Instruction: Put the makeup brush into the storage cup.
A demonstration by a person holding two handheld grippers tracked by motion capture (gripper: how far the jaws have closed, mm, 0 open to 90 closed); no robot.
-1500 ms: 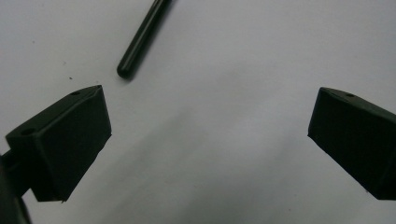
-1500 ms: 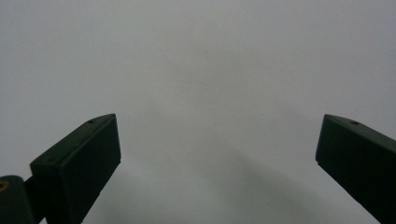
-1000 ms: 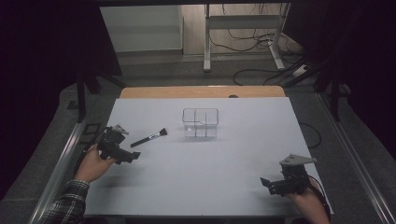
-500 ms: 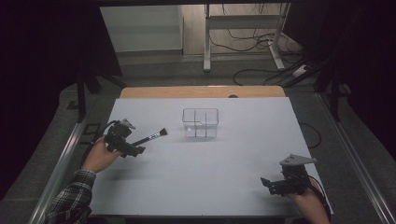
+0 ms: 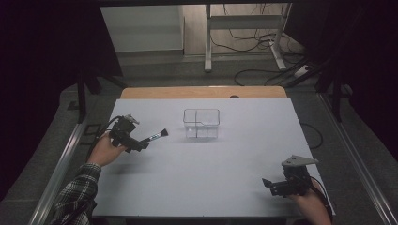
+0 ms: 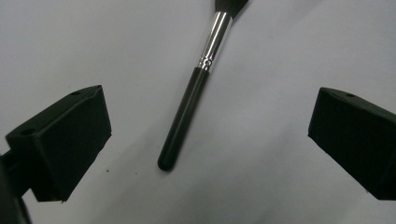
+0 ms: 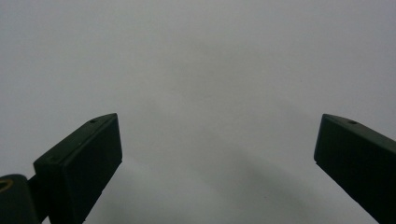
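We see the left gripper [image 5: 141, 144] at the table's [image 5: 225, 187] left side, jaws spread wide on either side of the makeup brush [image 6: 194, 100], touching nothing. The brush lies flat on the white surface, its black handle end between the jaws, silver collar and bristles pointing toward the clear divided box [image 5: 201, 123], which stands apart. The right gripper [image 5: 272, 185] rests near the front right corner, jaws spread wide over bare tabletop.
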